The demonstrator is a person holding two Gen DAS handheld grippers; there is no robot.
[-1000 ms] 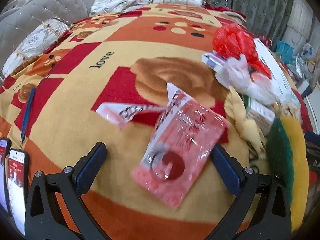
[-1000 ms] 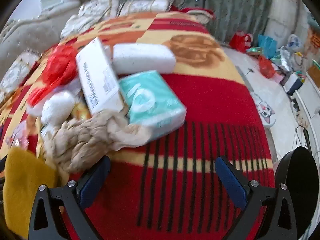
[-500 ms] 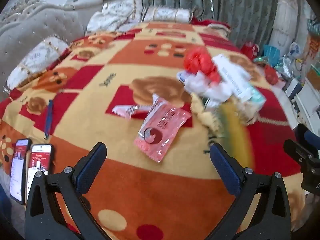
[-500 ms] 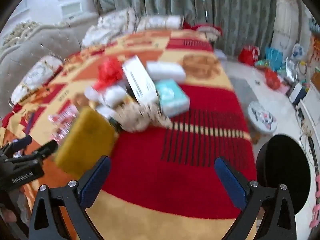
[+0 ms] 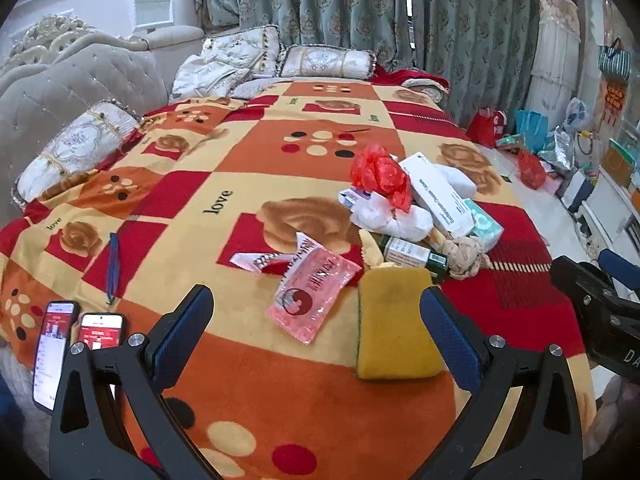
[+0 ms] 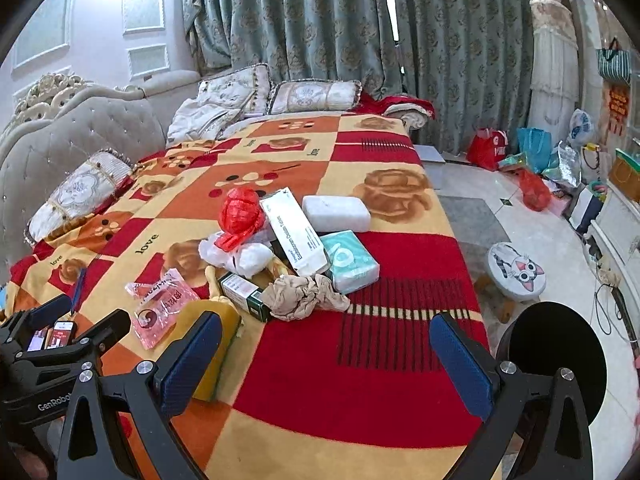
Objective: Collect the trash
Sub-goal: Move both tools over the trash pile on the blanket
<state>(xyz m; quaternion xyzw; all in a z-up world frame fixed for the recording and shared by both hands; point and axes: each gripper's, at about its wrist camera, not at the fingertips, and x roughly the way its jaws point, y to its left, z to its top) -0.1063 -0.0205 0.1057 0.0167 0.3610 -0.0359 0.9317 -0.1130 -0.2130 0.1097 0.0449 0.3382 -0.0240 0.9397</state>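
Note:
A heap of trash lies on the patterned blanket (image 5: 248, 152): a pink plastic wrapper (image 5: 314, 294) (image 6: 162, 306), a yellow sponge (image 5: 394, 326) (image 6: 212, 340), a red plastic bag (image 5: 382, 176) (image 6: 240, 212), a long white box (image 5: 438, 198) (image 6: 294, 236), a teal tissue pack (image 6: 350, 262) and a beige crumpled cloth (image 6: 304, 296). My left gripper (image 5: 314, 326) is open, held back above the blanket's near part with nothing between its fingers. My right gripper (image 6: 326, 356) is open too, empty, above the red striped patch. A black bin (image 6: 554, 356) stands on the floor at the right.
Two phones (image 5: 76, 340) and a blue pen (image 5: 113, 266) lie at the blanket's left edge. Pillows (image 5: 76, 148) and a tufted grey headboard (image 5: 72, 88) line the left and far side. A cat-print stool (image 6: 516, 272) and bags (image 6: 532, 152) sit on the floor right.
Both grippers have pulled back and up from close over the trash, so the whole bed now shows. Both stay open and empty. The trash lies as before.

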